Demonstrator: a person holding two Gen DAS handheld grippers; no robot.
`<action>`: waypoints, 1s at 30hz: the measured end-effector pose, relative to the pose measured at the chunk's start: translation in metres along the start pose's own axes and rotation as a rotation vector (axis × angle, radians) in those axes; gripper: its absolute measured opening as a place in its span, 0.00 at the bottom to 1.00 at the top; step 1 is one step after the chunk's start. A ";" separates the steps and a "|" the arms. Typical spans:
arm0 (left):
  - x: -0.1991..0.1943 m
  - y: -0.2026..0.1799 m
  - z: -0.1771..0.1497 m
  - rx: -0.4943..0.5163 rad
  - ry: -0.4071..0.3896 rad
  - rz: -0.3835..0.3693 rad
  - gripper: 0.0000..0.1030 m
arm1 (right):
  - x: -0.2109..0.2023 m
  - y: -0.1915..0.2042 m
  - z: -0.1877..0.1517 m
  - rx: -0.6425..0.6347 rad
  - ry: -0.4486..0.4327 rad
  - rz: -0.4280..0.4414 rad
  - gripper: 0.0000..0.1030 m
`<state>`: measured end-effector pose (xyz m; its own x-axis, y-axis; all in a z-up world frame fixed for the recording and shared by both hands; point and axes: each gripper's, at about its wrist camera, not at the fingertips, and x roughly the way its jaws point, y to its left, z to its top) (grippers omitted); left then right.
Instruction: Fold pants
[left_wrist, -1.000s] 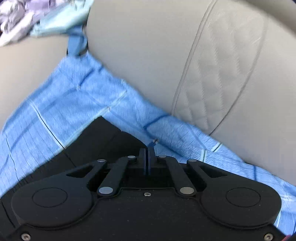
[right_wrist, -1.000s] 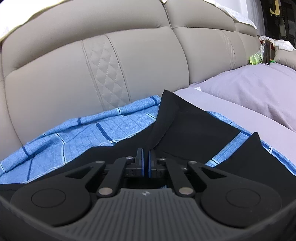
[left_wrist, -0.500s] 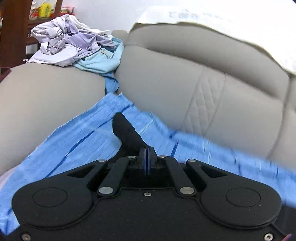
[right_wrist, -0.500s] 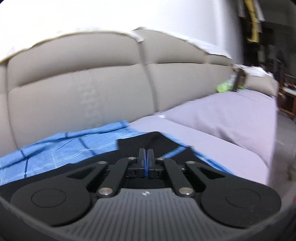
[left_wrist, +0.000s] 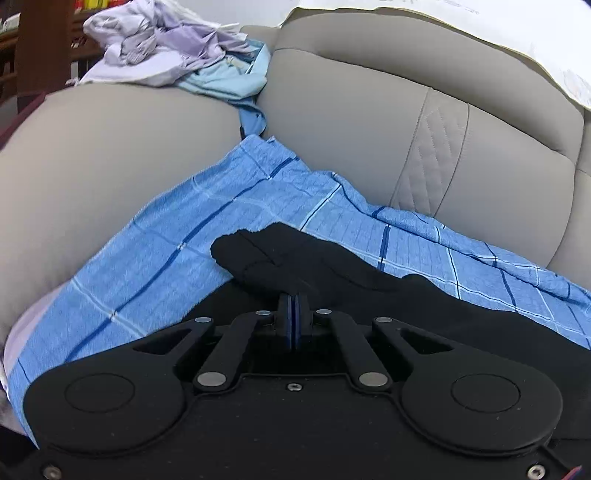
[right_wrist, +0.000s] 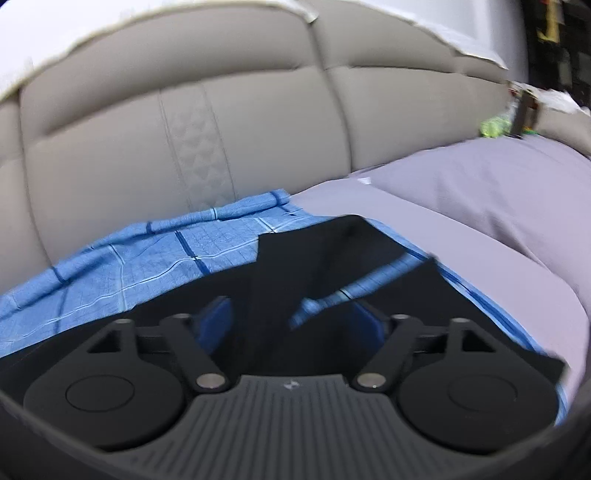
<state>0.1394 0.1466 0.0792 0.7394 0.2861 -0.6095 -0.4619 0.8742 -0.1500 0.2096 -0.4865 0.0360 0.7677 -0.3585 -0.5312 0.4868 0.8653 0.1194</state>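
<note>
I'm looking at a beige sofa (left_wrist: 369, 122), quilted strip on its backrest. A blue checked sheet (left_wrist: 155, 266) is covering the seat, running up against the backrest. A grey-lilac cover (right_wrist: 498, 206) is lying on the seat right of the sheet. A heap of crumpled clothes (left_wrist: 166, 48) is sitting on the sofa's armrest, above the sheet's far corner. The black pants (left_wrist: 332, 269) are lying on the sheet, nothing on top of them. My left gripper (left_wrist: 294, 306) is pinching a bunched fold of the pants, pads together on cloth. My right gripper (right_wrist: 295, 325) is opening, jaws wide, pants fabric between them but not pressed.
</note>
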 end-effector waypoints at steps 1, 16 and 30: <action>0.001 -0.001 0.001 0.006 -0.002 0.004 0.02 | 0.017 0.008 0.007 -0.032 0.024 -0.027 0.86; -0.025 -0.005 0.022 0.014 -0.072 -0.063 0.02 | 0.014 -0.014 0.042 0.094 -0.074 -0.129 0.06; -0.031 0.032 -0.038 0.063 0.092 -0.014 0.01 | -0.062 -0.122 -0.086 0.458 0.006 -0.253 0.11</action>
<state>0.0826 0.1506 0.0636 0.6963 0.2392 -0.6767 -0.4178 0.9017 -0.1111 0.0669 -0.5399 -0.0173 0.6004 -0.5335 -0.5958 0.7904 0.5093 0.3404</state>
